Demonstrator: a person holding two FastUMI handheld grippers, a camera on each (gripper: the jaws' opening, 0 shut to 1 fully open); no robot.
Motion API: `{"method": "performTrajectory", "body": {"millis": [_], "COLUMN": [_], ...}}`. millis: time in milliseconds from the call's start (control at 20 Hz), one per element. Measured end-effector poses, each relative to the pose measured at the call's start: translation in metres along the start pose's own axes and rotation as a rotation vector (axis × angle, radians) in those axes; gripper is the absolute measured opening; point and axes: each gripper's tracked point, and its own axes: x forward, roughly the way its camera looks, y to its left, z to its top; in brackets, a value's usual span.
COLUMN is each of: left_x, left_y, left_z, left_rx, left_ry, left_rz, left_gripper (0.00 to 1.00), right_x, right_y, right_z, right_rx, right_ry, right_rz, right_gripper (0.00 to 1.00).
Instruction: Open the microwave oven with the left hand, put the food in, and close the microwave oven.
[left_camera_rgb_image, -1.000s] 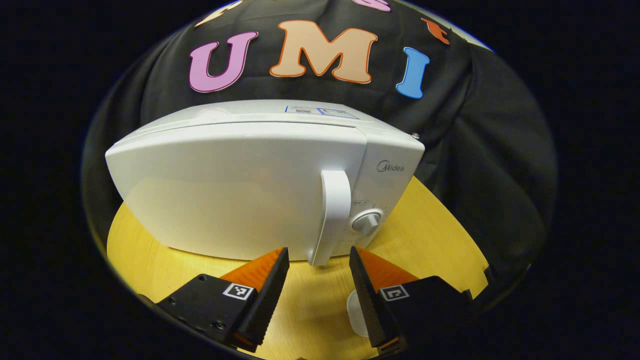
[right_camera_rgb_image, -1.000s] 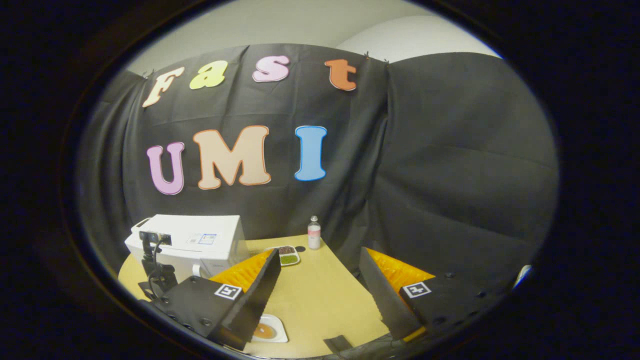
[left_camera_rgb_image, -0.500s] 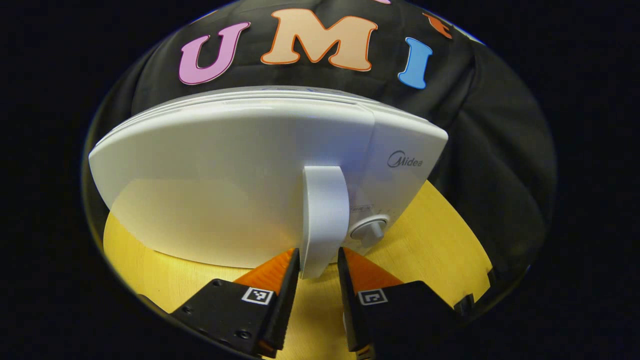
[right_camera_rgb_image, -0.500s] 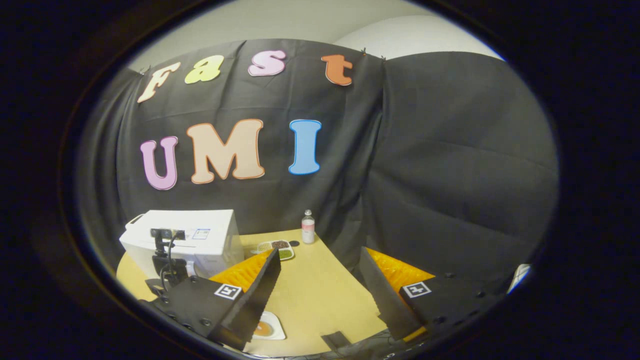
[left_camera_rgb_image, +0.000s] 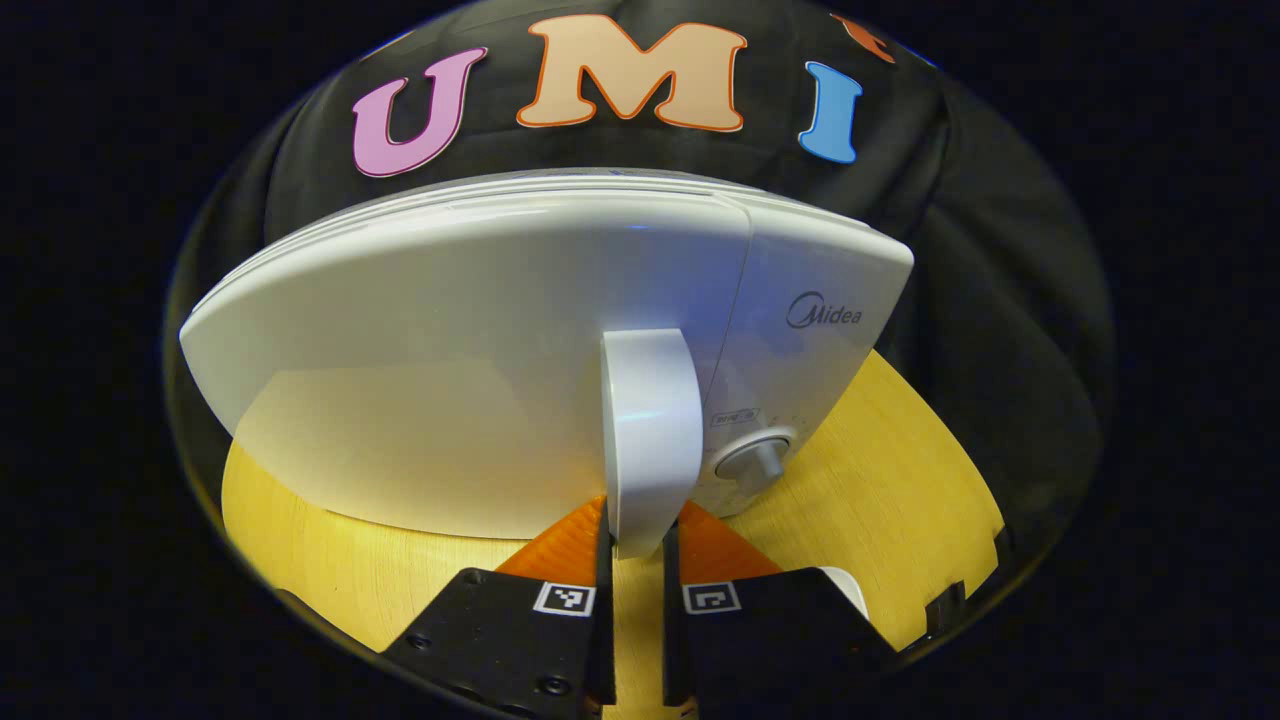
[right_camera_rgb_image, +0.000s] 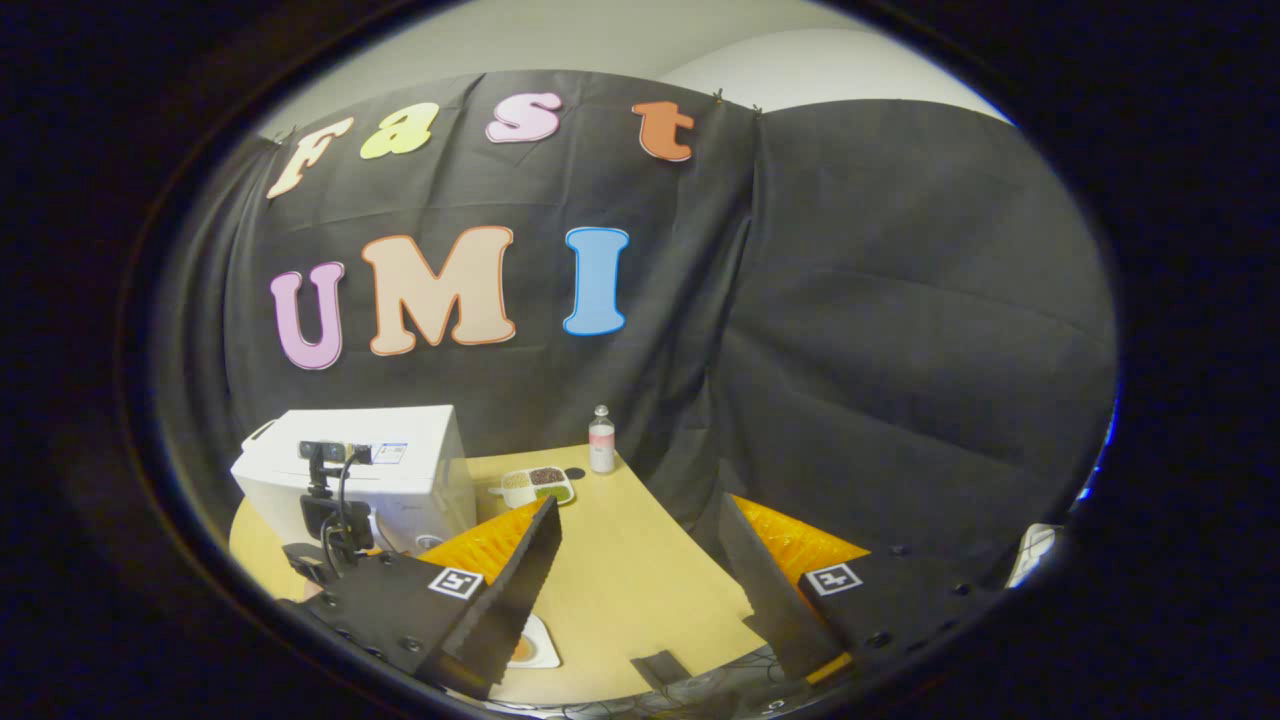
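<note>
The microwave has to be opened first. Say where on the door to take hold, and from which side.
Take the upright handle at its lower end, straight from the front. It stands out from the door as a narrow bar, and the left gripper already pinches it there.

Each gripper has a black body with small screws and a square black-and-white marker behind each finger. The left gripper (left_camera_rgb_image: 634, 545) and right gripper (right_camera_rgb_image: 635, 540) have ridged fingers.

Your bench (right_camera_rgb_image: 640, 580): yellow wood.
On it: microwave oven (right_camera_rgb_image: 395, 470), food tray (right_camera_rgb_image: 538, 484), bottle (right_camera_rgb_image: 601, 441), white plate (right_camera_rgb_image: 532, 648).
</note>
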Motion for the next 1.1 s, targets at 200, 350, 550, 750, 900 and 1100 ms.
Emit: {"method": "performTrajectory", "body": {"millis": [200,350,550,750,900,1100], "left_x": [-0.002,-0.003,-0.003,-0.014,-0.044,-0.068], "left_y": [0.000,0.000,0.001,0.000,0.002,0.006], "left_z": [0.000,0.000,0.001,-0.013,-0.032,-0.052], "left_rx": [-0.021,-0.030,-0.030,-0.051,0.007,-0.026], "left_ry": [-0.012,-0.017,-0.018,0.015,-0.019,-0.002], "left_rz": [0.011,0.008,0.011,0.029,0.001,0.005], "left_gripper": [0.10,0.07,0.05,0.04,0.04,0.09], "right_x": [-0.002,-0.001,-0.001,0.004,0.013,0.025], "right_y": [0.001,-0.006,-0.007,-0.009,-0.005,0.015], "right_z": [-0.004,-0.011,-0.025,-0.032,-0.036,-0.050], "right_rx": [-0.003,-0.033,-0.017,-0.025,-0.027,-0.051], "right_ry": [0.012,0.029,0.068,0.084,0.091,0.116], "right_rz": [0.022,0.019,0.046,0.072,0.115,0.233], "right_gripper": [0.97,0.97,0.97,0.97,0.97,0.97]}}
